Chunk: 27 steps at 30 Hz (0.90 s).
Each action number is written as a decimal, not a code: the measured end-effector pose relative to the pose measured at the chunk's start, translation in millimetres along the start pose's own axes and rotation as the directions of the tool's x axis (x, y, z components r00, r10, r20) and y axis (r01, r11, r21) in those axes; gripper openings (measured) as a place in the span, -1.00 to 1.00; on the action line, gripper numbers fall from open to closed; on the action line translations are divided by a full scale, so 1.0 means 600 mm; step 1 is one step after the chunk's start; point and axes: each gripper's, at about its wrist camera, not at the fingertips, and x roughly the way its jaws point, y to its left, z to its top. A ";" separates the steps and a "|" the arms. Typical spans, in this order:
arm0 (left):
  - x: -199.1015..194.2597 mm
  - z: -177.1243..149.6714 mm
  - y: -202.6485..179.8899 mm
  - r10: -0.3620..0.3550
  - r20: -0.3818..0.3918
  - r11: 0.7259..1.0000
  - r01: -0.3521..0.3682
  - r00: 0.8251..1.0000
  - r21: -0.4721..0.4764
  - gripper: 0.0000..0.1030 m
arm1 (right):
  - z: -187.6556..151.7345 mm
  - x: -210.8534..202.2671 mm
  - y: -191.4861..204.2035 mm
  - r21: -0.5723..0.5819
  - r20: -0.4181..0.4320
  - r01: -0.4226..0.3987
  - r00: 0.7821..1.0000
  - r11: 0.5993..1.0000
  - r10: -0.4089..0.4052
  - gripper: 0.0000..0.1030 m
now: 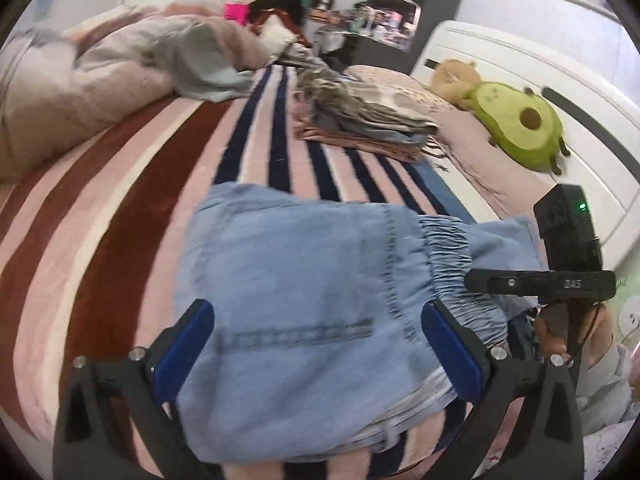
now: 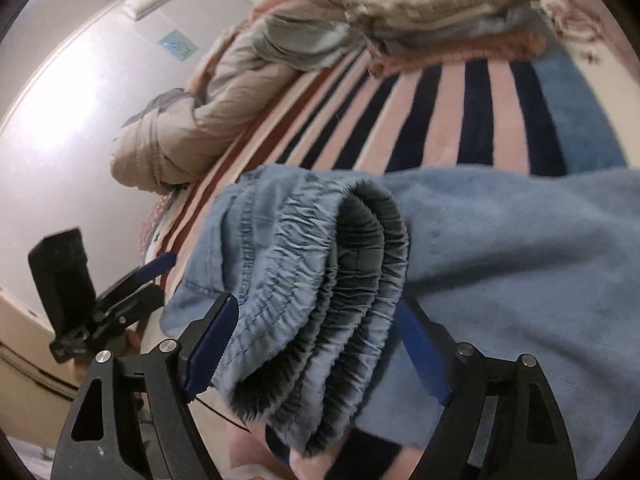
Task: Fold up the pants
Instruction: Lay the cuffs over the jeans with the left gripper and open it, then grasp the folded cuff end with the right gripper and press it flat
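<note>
Light blue denim pants (image 1: 304, 300) lie folded in a thick bundle on the striped blanket (image 1: 120, 208). My left gripper (image 1: 316, 344) stands wide open with the bundle lying between its blue pads (image 1: 188, 344). My right gripper (image 2: 316, 352) is also wide open, its fingers either side of the stacked elastic waistband (image 2: 340, 280) at the bundle's end. The right gripper shows in the left wrist view (image 1: 560, 264), and the left gripper shows in the right wrist view (image 2: 120, 292). Neither gripper pinches the fabric.
A stack of folded clothes (image 1: 360, 124) lies farther up the bed. A rumpled beige duvet (image 1: 120, 72) fills the far left. An avocado plush (image 1: 520, 124) rests by the white headboard (image 1: 540, 92). A light blue blanket (image 2: 540, 260) lies under the waistband.
</note>
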 end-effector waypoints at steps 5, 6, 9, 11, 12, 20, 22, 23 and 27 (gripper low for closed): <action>-0.009 -0.019 0.039 0.005 0.014 0.998 -0.004 1.000 -0.068 0.99 | 0.008 0.025 0.007 -0.009 -0.033 0.065 0.997 0.998 -0.065 -0.04; -0.009 -0.022 0.046 0.005 0.016 0.997 -0.004 1.000 -0.079 0.99 | 0.010 0.024 0.012 -0.024 -0.028 0.070 0.997 0.997 -0.071 -0.17; -0.008 -0.025 0.062 0.010 0.020 0.994 -0.007 1.000 -0.107 0.99 | 0.019 0.017 0.027 -0.057 0.007 0.080 0.997 0.995 -0.080 -0.44; -0.010 -0.027 0.068 0.021 0.025 0.993 -0.018 0.999 -0.119 0.99 | 0.032 0.016 0.046 -0.096 0.040 0.108 0.994 0.989 -0.105 -0.54; -0.013 -0.028 0.071 0.024 0.028 0.992 -0.020 0.999 -0.124 0.99 | 0.040 0.016 0.056 -0.113 0.054 0.118 0.992 0.987 -0.113 -0.57; -0.040 -0.061 0.078 0.013 0.013 0.996 -0.012 1.000 -0.086 0.99 | 0.112 0.021 0.110 -0.175 0.122 0.116 0.988 0.978 -0.095 -0.90; -0.045 -0.076 0.082 0.010 0.000 0.996 -0.010 1.000 -0.085 0.99 | 0.112 0.030 0.096 -0.138 0.092 0.131 0.989 0.982 -0.119 -0.83; -0.048 -0.083 0.083 0.011 -0.007 0.996 -0.011 1.000 -0.083 0.99 | 0.109 0.034 0.088 -0.126 0.076 0.141 0.988 0.982 -0.133 -0.82; -0.051 -0.109 0.087 0.022 -0.039 0.998 -0.025 0.999 -0.065 0.99 | 0.083 0.037 0.059 -0.105 0.034 0.128 0.992 0.986 -0.125 -0.23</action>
